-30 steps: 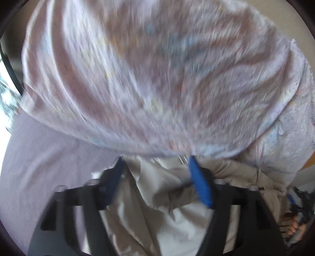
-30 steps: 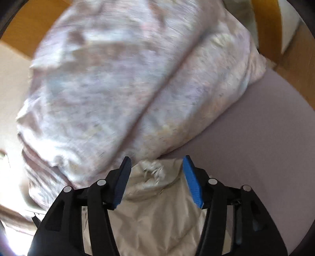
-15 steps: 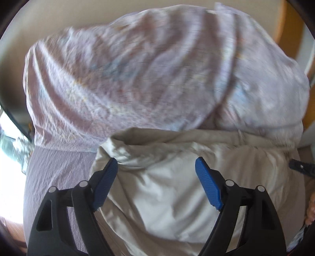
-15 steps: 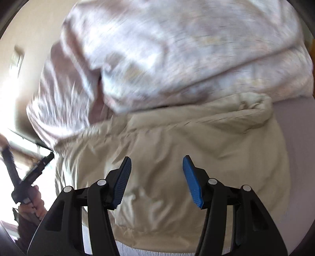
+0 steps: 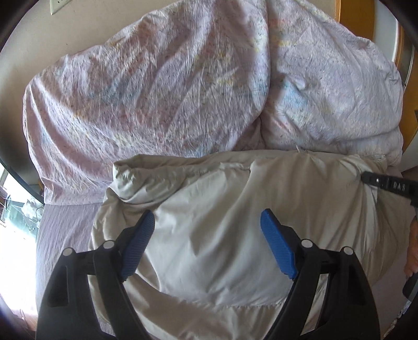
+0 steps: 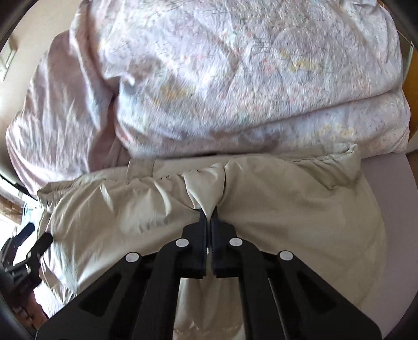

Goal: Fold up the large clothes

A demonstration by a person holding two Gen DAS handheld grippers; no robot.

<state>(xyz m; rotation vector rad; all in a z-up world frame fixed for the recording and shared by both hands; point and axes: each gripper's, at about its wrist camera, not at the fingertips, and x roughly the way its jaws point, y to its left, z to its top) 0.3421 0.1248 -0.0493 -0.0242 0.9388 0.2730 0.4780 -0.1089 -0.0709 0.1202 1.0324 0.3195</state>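
Note:
A bulky beige padded jacket [image 5: 222,209] lies crumpled on the mauve bed sheet [image 5: 62,235], its far edge against a heap of pale floral bedding. My left gripper [image 5: 206,219] hovers over the jacket's middle, jaws wide apart, blue pads [image 5: 277,245] clear of the cloth. In the right wrist view the same jacket [image 6: 287,209] fills the lower half. My right gripper [image 6: 208,211] is shut, pinching a raised fold of the beige fabric [image 6: 206,188] between its black fingers. The right gripper's black finger [image 5: 386,184] pokes in at the left view's right edge.
A large floral duvet [image 5: 162,94] is piled behind the jacket against a beige wall. A wooden door or frame [image 5: 355,21] stands at the far right. A bright window [image 5: 15,214] lies to the left. The other gripper's black body [image 6: 26,256] shows at the right view's left edge.
Both views swung round and now face the jacket squarely. The right gripper's jaws, apart half a second ago, have closed on a fold of the jacket. The left gripper stays open.

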